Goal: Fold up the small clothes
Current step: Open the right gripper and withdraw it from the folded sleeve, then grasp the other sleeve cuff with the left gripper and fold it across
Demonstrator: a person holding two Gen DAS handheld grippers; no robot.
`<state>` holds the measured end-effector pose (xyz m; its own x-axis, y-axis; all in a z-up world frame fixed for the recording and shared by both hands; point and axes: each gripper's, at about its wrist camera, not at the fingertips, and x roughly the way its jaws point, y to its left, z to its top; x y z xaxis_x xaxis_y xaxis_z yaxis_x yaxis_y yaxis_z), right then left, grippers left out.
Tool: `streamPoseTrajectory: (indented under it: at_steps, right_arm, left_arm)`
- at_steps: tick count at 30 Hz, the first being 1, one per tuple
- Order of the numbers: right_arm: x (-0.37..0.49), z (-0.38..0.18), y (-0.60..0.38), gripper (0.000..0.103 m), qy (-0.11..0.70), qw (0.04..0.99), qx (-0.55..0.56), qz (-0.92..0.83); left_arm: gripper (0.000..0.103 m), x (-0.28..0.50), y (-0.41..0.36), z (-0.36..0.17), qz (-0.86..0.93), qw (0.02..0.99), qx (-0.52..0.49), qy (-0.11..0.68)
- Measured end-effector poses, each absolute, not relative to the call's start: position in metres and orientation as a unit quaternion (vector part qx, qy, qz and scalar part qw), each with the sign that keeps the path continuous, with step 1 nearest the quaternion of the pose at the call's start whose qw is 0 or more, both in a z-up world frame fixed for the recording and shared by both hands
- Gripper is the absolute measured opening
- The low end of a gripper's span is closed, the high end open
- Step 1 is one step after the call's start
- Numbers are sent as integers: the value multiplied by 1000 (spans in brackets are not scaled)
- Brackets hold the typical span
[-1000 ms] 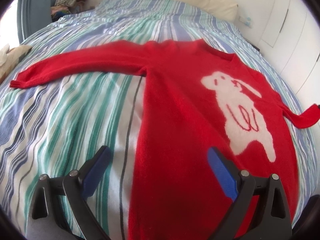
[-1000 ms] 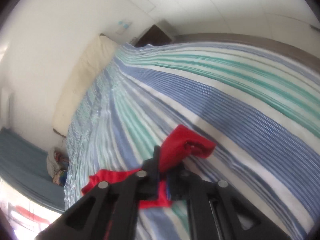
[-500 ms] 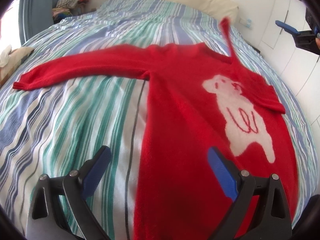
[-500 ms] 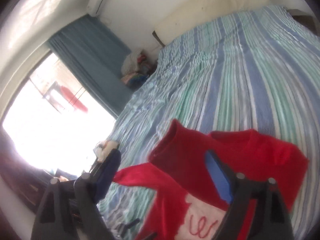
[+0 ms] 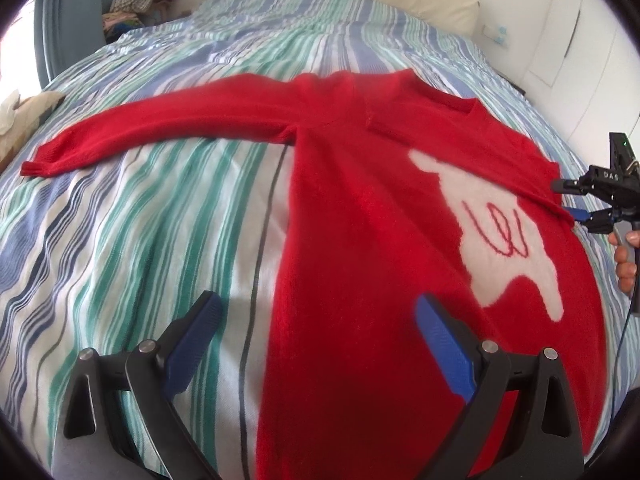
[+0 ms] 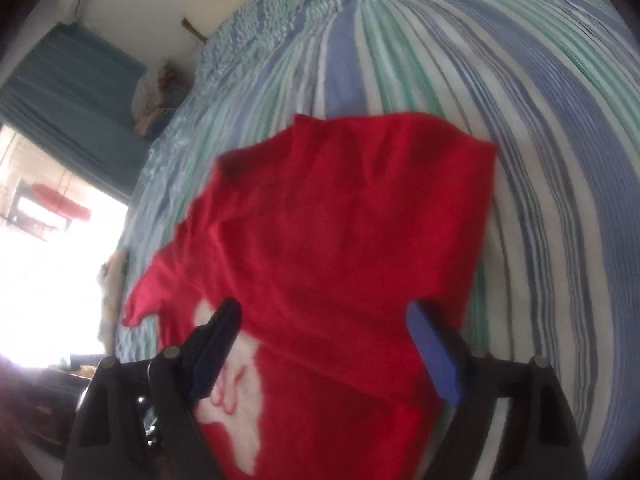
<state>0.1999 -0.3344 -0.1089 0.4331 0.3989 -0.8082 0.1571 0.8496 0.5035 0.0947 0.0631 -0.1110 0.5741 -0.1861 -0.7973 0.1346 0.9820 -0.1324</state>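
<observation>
The striped bedcover (image 5: pixel 132 216) spreads ahead of both my tongs, its far edges bent away by the lens. On it lies the red sweater (image 5: pixel 360 280), flat, hem end running under my left tongs (image 5: pixel 316 344) and cut off at the bottom of the view. Its white animal patch (image 5: pixel 508 248) is partly covered at the upper end by the sleeve now folded across the chest; 1 second ago that sleeve stuck out past the sweater's side, pinched in my right tongs. The other sleeve (image 5: pixel 152 140) stretches away to the left of my left tongs, unchanged.

My left tongs hang wide apart above the hem, gripping nothing. My right tongs (image 6: pixel 324 344) were shut on the cuff 1 second ago; now they stand wide, just narrowing, over the folded shoulder with cloth below them but not pinched. That view is blurred, so I cannot make out whether the pads touch the knit.
</observation>
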Motion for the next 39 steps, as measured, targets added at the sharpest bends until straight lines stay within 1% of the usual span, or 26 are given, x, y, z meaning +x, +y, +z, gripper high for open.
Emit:
streamPoseTrajectory:
  at_steps: [1,2,4,6,10,11,13,16,21,22,27,29,31,34,36,39]
  right_arm:
    - [194,-119,-344,62,528,808,255,53]
    - [186,-120,-352,53,515,817,255,48]
    - [167,-108,-364,58,493,830,258,28]
    - [145,-89,-363,58,471,847,244,39]
    - [92,-61,-335,64,440,878,171,75]
    - [78,-59,-327,68,431,887,148,73]
    - [49,-61,-318,69,410,903,117,55]
    - [14,-69,-322,78,378,918,117,-5]
    - [-32,-73,-341,81,309,937,116,-113]
    - [-38,-74,-345,83,303,937,117,-132]
    - [-45,-69,-356,85,293,936,99,-168]
    - [-42,-72,-357,90,297,932,90,-186]
    - [-37,-82,-360,90,312,924,92,-203]
    - [-23,-105,-363,90,358,904,94,-214]
    - [-16,-118,-368,93,387,890,104,-216]
    - [-16,-122,-371,98,391,888,111,-214]
  left_arm:
    - [98,95,63,-112,-90,886,-26,454]
    - [98,95,63,-113,-89,886,-24,455]
    - [98,95,63,-113,-89,886,-22,455]
    - [98,95,61,-113,-91,886,-19,455]
    - [98,90,58,-110,-103,888,-12,447]
    - [98,89,57,-110,-108,889,-11,445]
    - [98,86,56,-110,-116,889,-8,443]
    - [100,85,53,-117,-116,888,4,446]
    - [102,86,51,-124,-113,886,13,450]
    - [102,87,51,-125,-113,885,13,451]
    - [102,88,50,-125,-111,884,14,454]
    - [102,88,50,-123,-110,885,13,453]
    - [102,85,52,-117,-114,887,9,447]
    - [102,84,56,-109,-128,892,-6,433]
    - [102,87,58,-113,-123,890,-13,439]
    - [102,92,57,-122,-113,883,-13,456]
